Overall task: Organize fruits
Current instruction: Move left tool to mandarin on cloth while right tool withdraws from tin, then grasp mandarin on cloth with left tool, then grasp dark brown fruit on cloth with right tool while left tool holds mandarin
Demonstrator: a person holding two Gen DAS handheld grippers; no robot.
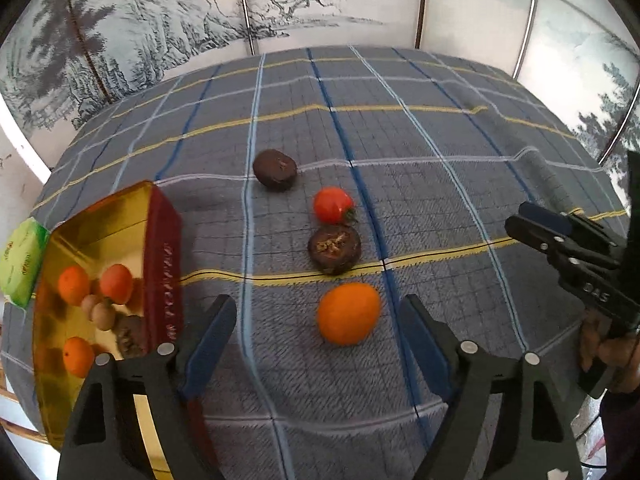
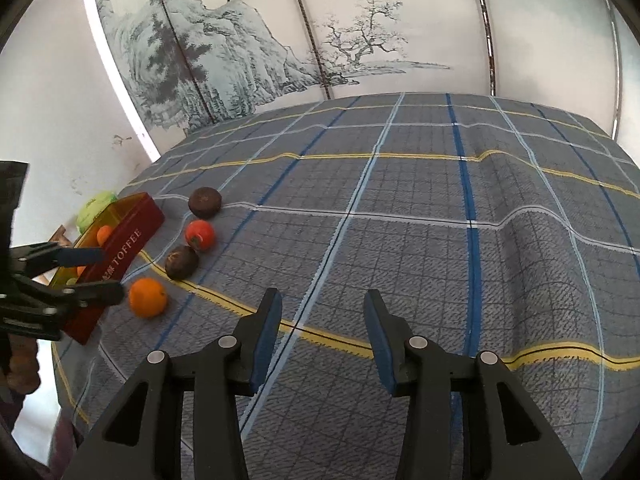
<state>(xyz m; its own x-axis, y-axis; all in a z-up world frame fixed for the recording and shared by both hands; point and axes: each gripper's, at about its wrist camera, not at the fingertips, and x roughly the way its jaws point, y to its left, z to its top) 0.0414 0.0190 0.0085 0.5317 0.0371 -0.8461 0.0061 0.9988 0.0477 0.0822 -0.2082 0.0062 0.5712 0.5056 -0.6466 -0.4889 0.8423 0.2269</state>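
Left gripper (image 1: 318,314), fingers spread, empty, over an orange (image 1: 348,314); red tin (image 1: 164,264) at the surface's left edge holds oranges and brown fruit. Right gripper (image 2: 322,304) likewise released.

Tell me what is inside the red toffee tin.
The tin holds three orange fruits, two small tan ones and a dark brown one. Its near end is hidden behind the left gripper.

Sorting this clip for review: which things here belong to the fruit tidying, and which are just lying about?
Job:
- orange
- red tomato
- two dark brown fruits
- red toffee tin holding fruit
- left tongs, open

Lying about:
- green packet
- plaid cloth
- painted screen
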